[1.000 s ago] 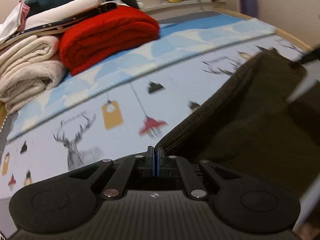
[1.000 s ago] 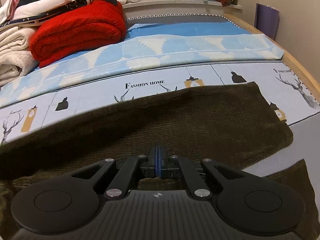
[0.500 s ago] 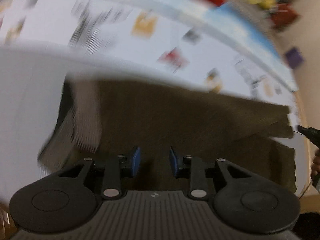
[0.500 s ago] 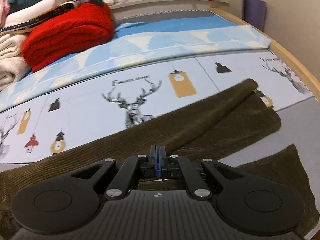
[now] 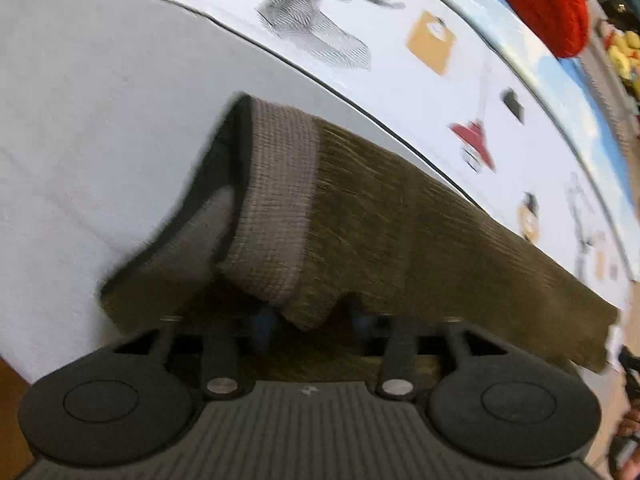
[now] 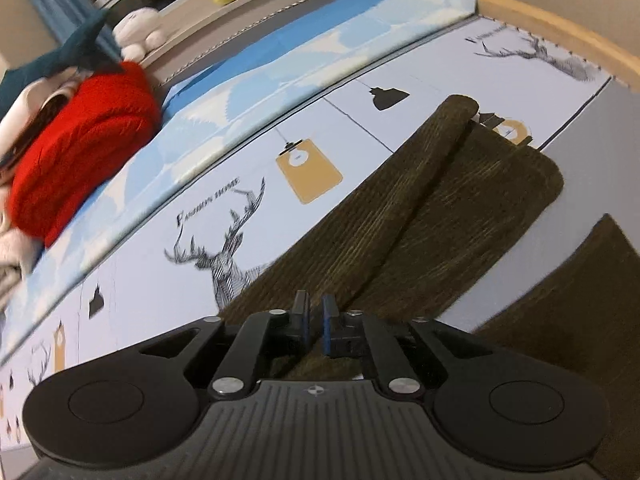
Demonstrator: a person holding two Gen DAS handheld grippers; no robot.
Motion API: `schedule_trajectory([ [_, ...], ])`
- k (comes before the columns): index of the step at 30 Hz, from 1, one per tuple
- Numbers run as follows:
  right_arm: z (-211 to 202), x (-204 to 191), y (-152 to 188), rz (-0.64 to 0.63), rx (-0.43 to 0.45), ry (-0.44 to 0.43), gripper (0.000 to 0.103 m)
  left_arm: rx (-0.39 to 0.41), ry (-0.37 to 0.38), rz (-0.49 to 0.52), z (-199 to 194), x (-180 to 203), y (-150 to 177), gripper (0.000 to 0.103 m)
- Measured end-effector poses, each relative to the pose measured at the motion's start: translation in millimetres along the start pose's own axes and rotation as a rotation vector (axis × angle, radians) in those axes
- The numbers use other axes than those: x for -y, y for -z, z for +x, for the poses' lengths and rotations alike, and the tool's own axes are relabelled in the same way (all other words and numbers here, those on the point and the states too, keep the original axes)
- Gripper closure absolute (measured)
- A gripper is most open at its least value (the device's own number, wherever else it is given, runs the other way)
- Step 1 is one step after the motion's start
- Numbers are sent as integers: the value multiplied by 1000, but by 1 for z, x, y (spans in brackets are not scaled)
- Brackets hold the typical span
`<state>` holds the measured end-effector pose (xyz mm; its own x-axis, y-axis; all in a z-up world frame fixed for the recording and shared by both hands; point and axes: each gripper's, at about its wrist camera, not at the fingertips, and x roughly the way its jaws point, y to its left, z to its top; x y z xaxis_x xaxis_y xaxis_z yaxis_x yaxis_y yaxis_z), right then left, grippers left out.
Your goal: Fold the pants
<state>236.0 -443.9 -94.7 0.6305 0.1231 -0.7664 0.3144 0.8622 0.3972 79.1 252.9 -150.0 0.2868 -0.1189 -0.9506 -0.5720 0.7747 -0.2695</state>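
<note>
Now the left gripper (image 5: 310,326) is narrowing with the pants' (image 5: 400,220) waistband edge between its fingers; the right gripper (image 6: 315,322) is parting slightly over the pants on the bed (image 6: 160,280).

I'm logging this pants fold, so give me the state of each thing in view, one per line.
Pants: dark corduroy, folded lengthwise, flat on the bed.
Waistband: lifted, grey inside showing.
Left tool: closing, waistband corner between its pads.
Right tool: opening, over the pants.
Red blanket: folded, on the bed.
</note>
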Motion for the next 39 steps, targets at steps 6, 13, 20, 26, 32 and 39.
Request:
schedule_trajectory([
  [6, 47, 32, -15, 123, -20, 15, 89, 195, 23, 18, -29, 15, -5, 84],
  [13, 93, 50, -16, 236, -50, -31, 76, 62, 25, -23, -11, 12, -8, 65],
  [20, 97, 40, -19, 189, 0, 18, 95, 47, -33, -23, -3, 13, -12, 76],
  [26, 59, 39, -26, 172, 68, -24, 100, 99, -9, 34, -20, 20, -11, 89],
  [32, -17, 47, -16, 184, 97, -76, 100, 192, 28, 46, -50, 11, -8, 92],
  [39, -116, 74, 50, 150, 85, -43, 100, 307, 28, 156, -90, -8, 16, 94],
])
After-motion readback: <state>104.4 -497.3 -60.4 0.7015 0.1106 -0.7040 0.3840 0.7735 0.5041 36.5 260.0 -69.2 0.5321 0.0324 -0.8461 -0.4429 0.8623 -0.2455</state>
